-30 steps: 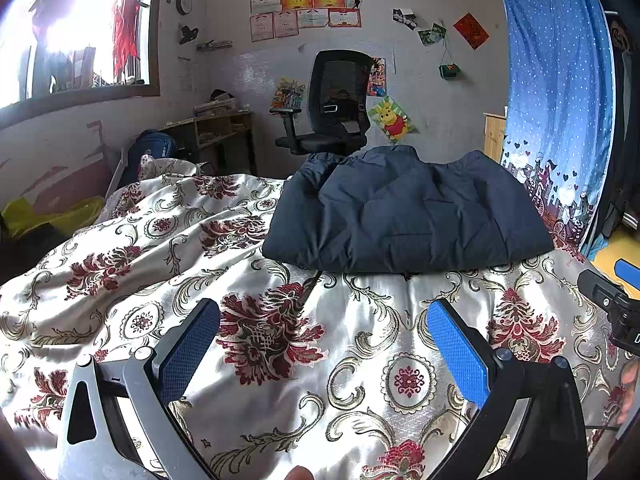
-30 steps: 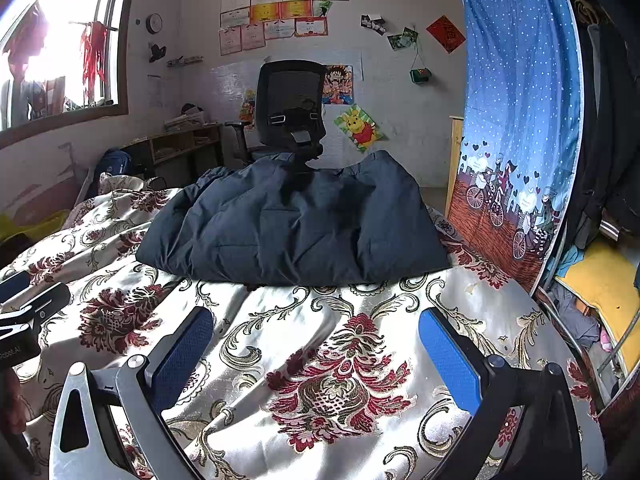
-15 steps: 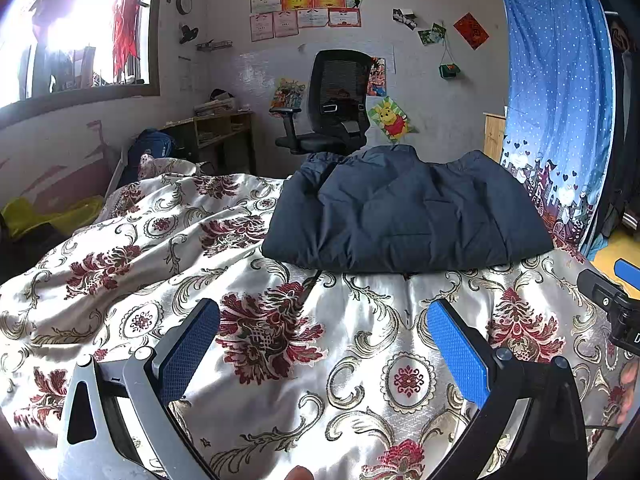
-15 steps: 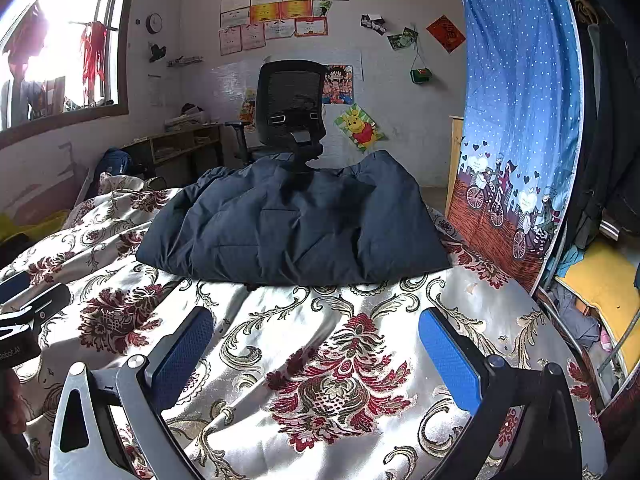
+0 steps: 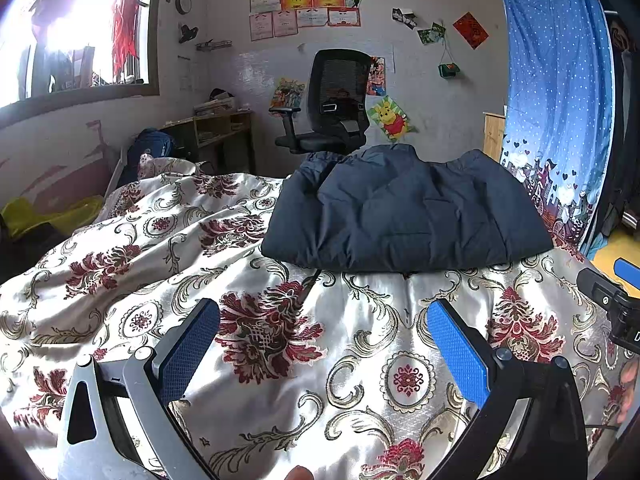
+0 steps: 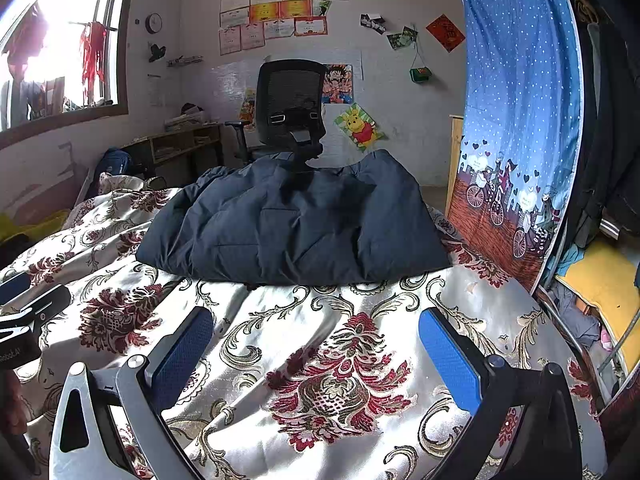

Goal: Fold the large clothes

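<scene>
A dark navy padded jacket (image 5: 404, 216) lies folded in a thick bundle on the far part of the bed; it also shows in the right wrist view (image 6: 292, 232). My left gripper (image 5: 320, 344) is open and empty, held above the floral bedspread (image 5: 280, 360), well short of the jacket. My right gripper (image 6: 316, 344) is open and empty too, above the bedspread (image 6: 328, 384) in front of the jacket. The right gripper's tip (image 5: 616, 296) shows at the right edge of the left wrist view, and the left gripper's tip (image 6: 28, 304) at the left edge of the right wrist view.
A black office chair (image 5: 336, 100) stands behind the bed by the wall. A wooden desk (image 5: 212, 128) is at the back left under a window. A blue curtain (image 6: 520, 120) hangs along the bed's right side, with yellow items (image 6: 604, 280) on the floor beyond.
</scene>
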Action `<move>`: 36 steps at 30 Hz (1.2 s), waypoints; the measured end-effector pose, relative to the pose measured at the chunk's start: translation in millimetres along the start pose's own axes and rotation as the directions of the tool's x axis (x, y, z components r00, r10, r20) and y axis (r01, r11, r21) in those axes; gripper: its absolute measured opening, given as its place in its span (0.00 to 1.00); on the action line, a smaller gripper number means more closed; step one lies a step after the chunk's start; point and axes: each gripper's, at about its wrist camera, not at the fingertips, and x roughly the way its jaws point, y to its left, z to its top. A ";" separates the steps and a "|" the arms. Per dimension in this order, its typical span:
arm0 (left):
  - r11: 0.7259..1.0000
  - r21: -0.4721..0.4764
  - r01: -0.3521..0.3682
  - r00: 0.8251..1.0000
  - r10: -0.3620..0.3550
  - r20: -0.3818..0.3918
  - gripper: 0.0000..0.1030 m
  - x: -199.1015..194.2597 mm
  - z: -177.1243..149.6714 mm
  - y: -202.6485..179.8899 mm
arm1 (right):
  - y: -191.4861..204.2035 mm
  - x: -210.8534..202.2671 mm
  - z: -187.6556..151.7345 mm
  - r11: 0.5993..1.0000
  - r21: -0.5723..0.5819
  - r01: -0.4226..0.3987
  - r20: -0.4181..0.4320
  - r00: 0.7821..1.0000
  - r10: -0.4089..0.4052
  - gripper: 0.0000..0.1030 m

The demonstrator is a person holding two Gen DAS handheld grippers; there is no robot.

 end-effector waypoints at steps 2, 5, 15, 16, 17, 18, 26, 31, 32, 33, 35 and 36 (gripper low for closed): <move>1.000 0.000 -0.001 1.000 0.001 0.000 0.99 0.0 -0.1 -0.3 | -0.7 0.4 0.1 1.000 -0.001 -0.001 0.000 1.000 0.001 1.00; 1.000 0.000 0.000 1.000 0.000 0.000 0.99 0.0 -0.1 0.2 | -0.7 0.4 0.1 1.000 -0.001 0.000 0.000 1.000 0.000 1.00; 1.000 0.000 0.001 1.000 -0.001 -0.001 0.99 0.3 0.0 0.9 | -1.2 0.6 0.1 1.000 -0.001 -0.001 0.000 1.000 0.001 1.00; 1.000 0.000 0.003 1.000 -0.003 -0.002 0.99 0.2 -0.1 0.4 | -1.2 0.6 0.1 1.000 -0.001 -0.001 0.000 1.000 0.001 1.00; 1.000 0.000 0.006 1.000 -0.006 -0.003 0.99 -0.2 -1.0 -1.6 | -1.1 0.6 0.2 1.000 -0.001 -0.001 0.000 1.000 0.001 1.00; 1.000 -0.002 0.012 1.000 -0.012 -0.005 0.99 -0.3 -1.4 -2.4 | -0.8 0.4 0.1 1.000 -0.001 -0.001 -0.001 1.000 0.001 1.00; 1.000 0.003 0.004 1.000 -0.004 -0.026 0.99 0.0 -2.9 -11.0 | -0.5 0.5 0.0 1.000 0.000 0.000 -0.001 1.000 0.000 1.00; 1.000 0.003 -0.006 1.000 0.006 -0.024 0.99 0.9 -2.7 -11.3 | 0.2 0.1 0.0 1.000 -0.001 -0.001 -0.002 1.000 0.001 1.00; 1.000 0.004 -0.008 1.000 0.008 -0.025 0.99 1.0 -2.6 -10.9 | -0.3 0.5 0.1 1.000 -0.001 -0.001 -0.001 1.000 0.001 1.00; 1.000 0.006 -0.008 1.000 0.008 -0.027 0.99 1.3 -2.6 -11.4 | 0.1 0.1 0.1 1.000 -0.001 -0.001 -0.001 1.000 0.001 1.00; 1.000 0.006 -0.007 1.000 0.007 -0.030 0.99 1.9 -2.7 -11.4 | 0.3 0.3 0.1 1.000 -0.001 0.000 -0.001 1.000 0.000 1.00; 1.000 0.006 -0.006 1.000 0.006 -0.031 0.99 2.4 -2.6 -10.8 | 0.6 0.1 0.1 1.000 -0.001 0.000 -0.001 1.000 0.000 1.00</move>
